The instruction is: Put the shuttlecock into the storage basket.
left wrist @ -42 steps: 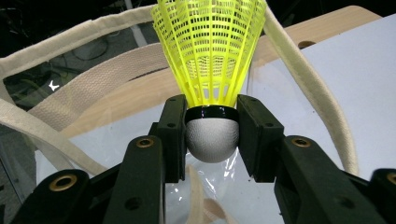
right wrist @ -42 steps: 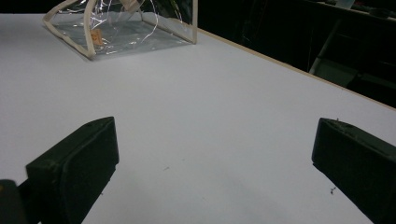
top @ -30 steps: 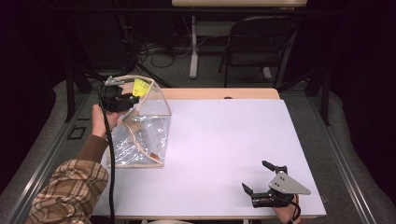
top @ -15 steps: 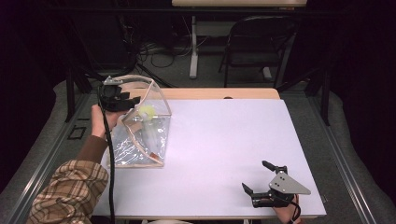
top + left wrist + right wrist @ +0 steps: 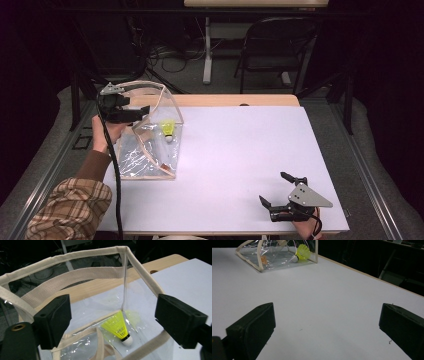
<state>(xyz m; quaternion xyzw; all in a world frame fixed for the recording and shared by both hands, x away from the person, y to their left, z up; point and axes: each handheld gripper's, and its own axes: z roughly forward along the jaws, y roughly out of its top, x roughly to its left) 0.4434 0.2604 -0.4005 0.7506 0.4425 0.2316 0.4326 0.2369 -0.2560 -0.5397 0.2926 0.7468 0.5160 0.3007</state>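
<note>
From the high view I see my left gripper [image 5: 134,113] held above the open mouth of a clear plastic tote bag [image 5: 150,150] with cream webbing trim, which stands at the left side of the white table [image 5: 240,150]. Its jaws are spread wide with nothing between them, and in the left gripper view they frame the bag's rim [image 5: 82,255] on either side without touching it that I can tell. Down inside, a yellow shuttlecock [image 5: 118,328] lies on the bag's floor near the far corner seam, its white cork tip pointing toward me and its skirt angled up toward the corner. The high view puts that shuttlecock [image 5: 168,130] at the far right corner of the bag. One cream handle strap [image 5: 72,276] arcs across behind the bag's mouth, and another loops along the bottom inside. My right gripper [image 5: 285,197] sits low over the near right part of the table, well apart from the bag, jaws also wide and empty. In the right gripper view the bare white tabletop stretches ahead, with the tote and the shuttlecock [image 5: 302,252] far off at the upper left. A person's plaid sleeve [image 5: 70,207] enters at the lower left of the high view.
</note>
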